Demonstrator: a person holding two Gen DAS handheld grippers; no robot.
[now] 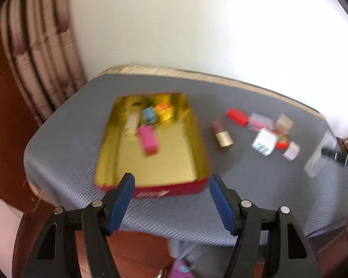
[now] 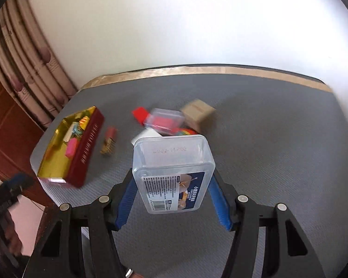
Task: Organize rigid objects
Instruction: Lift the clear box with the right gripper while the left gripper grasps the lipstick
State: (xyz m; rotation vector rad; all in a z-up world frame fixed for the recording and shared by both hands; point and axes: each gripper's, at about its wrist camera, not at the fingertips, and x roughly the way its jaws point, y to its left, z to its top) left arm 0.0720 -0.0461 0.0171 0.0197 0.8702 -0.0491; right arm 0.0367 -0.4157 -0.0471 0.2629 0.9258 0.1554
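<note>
A red tin with a gold inside (image 1: 150,143) lies on the grey table (image 1: 255,185) and holds several small boxes, a pink one (image 1: 148,140) among them. My left gripper (image 1: 171,183) is open and empty above the tin's near edge. My right gripper (image 2: 171,180) is shut on a clear plastic box with a blue label (image 2: 172,173), held above the table. A lipstick (image 2: 108,142) lies right of the tin (image 2: 69,148). Behind the clear box is a pile: a red box (image 2: 139,114), a small clear case (image 2: 164,121), a brown cardboard box (image 2: 198,114).
The table has a tan taped far edge (image 2: 197,70) against a white wall. A curtain (image 1: 39,53) and brown wooden furniture (image 1: 2,115) stand at the left. The pile, with a white cube (image 1: 265,141), lies right of the lipstick (image 1: 222,136).
</note>
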